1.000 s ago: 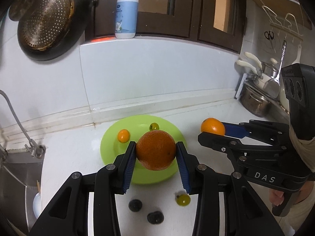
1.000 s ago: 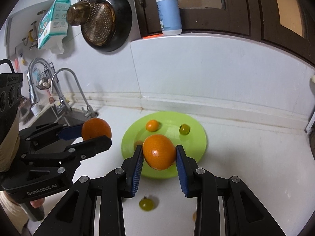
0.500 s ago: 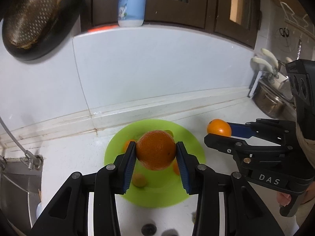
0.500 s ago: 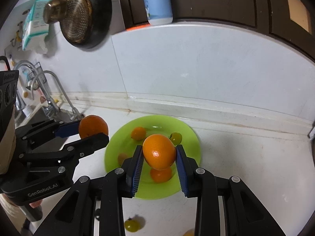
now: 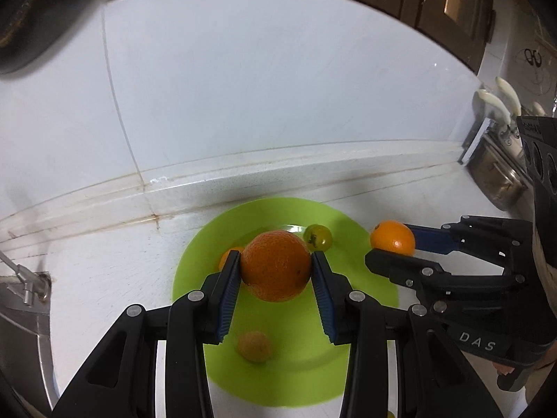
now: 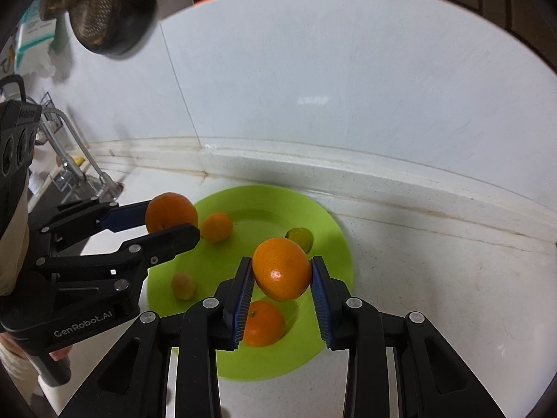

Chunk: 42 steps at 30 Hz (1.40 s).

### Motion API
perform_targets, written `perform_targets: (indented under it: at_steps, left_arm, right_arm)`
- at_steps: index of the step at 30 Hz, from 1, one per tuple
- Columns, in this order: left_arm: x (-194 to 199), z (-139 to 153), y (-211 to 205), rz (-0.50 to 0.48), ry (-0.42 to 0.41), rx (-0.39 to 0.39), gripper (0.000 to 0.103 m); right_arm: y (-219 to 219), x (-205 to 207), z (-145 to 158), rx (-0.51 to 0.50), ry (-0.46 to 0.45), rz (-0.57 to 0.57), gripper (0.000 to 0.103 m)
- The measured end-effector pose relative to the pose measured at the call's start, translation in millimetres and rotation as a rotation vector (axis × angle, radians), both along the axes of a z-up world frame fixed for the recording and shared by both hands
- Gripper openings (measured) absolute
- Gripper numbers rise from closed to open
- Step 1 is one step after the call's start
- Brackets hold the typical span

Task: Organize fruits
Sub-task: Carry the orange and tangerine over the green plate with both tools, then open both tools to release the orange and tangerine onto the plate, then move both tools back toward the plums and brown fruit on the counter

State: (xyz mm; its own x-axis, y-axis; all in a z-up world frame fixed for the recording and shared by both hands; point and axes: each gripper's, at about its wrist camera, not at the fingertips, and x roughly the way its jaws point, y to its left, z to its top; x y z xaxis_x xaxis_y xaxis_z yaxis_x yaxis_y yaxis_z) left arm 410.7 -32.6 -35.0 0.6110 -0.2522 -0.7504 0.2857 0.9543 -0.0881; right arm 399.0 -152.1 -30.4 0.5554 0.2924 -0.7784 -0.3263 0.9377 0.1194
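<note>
Left wrist: ribbed tongs [image 5: 276, 275] pinch dimpled orange [image 5: 275, 265].

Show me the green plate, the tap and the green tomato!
Plate [image 6: 327, 230]: right wrist view, bare far rim.
Tap [image 6: 75, 139]: right wrist view, curved pipe.
Green tomato [image 5: 317, 237]: left wrist view, its middle.

Home kitchen: sink tap [image 6: 75, 160], hung strainer pan [image 6: 101, 10].

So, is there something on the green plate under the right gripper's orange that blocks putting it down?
Yes. A loose orange lies on the green plate just below the held orange, near the left finger. The plate right of it is bare.
</note>
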Motion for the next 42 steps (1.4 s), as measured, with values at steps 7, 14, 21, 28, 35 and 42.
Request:
perform_targets:
  at_steps: [7, 14, 21, 28, 35, 42]
  left_arm:
    - [19, -18, -7, -0.015, 0.036, 0.017, 0.04]
    - [33, -32, -9, -0.023, 0.065, 0.031, 0.04]
    - [36, -33, -10, -0.026, 0.063, 0.043, 0.043]
    - [27, -19, -4, 0.008, 0.021, 0.064, 0.052]
    - [-6, 9, 0, 0.031, -0.039, 0.089, 0.059]
    - [-52, 37, 1, 0.038, -0.098, 0.077, 0.065]
  right_arm:
    - [-2, 16, -18, 0.004, 0.048, 0.002, 0.034]
    - [0, 31, -35, 0.005, 0.086, 0.0, 0.034]
    - [0, 36, -42, 0.015, 0.096, 0.001, 0.034]
    - [-3, 30, -34, 0.022, 0.066, -0.005, 0.042]
    - [-9, 7, -9, 0.014, -0.015, -0.02, 0.042]
    - [-18, -35, 25, 0.03, -0.108, -0.041, 0.046]
